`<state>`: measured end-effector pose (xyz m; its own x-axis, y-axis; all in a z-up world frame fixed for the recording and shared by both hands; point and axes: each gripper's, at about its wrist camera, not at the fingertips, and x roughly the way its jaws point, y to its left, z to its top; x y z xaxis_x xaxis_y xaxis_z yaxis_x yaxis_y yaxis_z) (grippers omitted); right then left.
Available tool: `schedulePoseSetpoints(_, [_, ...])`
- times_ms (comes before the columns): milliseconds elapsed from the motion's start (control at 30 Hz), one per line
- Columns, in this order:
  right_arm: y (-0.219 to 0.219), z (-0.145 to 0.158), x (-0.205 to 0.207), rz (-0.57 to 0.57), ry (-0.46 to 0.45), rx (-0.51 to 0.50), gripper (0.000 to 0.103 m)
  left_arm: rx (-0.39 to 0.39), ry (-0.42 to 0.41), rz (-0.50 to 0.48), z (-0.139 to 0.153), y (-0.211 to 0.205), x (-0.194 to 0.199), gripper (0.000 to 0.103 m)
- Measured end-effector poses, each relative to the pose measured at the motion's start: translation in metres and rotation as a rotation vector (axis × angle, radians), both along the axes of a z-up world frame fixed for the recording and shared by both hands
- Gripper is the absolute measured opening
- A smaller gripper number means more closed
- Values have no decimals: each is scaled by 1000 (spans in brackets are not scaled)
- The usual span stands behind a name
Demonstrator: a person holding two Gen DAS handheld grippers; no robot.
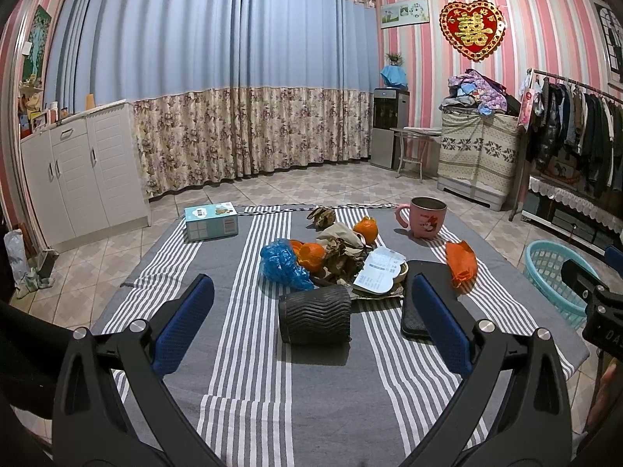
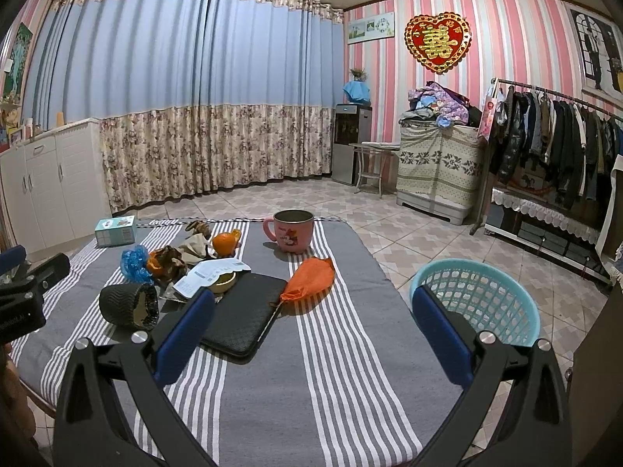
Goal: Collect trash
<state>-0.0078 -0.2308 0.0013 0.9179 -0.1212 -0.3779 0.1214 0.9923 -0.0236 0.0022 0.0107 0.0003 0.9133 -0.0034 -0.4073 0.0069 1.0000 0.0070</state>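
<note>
Both my wrist cameras look forward, low over the tabletop (image 1: 241, 350); both catch the mug (image 1: 426, 218) and basket (image 2: 477, 297).

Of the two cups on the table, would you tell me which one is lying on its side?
The black ribbed cup lies on its side near the left gripper; the pink mug stands upright at the far edge.

The left tool (image 1: 311, 323) has two matte black arms that widen toward the camera, each with a cut-out slot and two round silver screws near the finger base, and its fingers (image 1: 187, 323) are flat pads of textured dark blue. The right tool (image 2: 313, 334) is built the same, black with blue pads (image 2: 442, 336) and silver screws. A bit of bare skin (image 2: 15, 401) shows at the left edge of the right wrist view.
</note>
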Motion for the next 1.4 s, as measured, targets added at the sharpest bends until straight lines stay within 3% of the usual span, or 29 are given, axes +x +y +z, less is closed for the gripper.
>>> schedulePoseSetpoints(1400, [-7,-1,0,-26,-1,-3,99,0,3,-12,-1,0,-1,98])
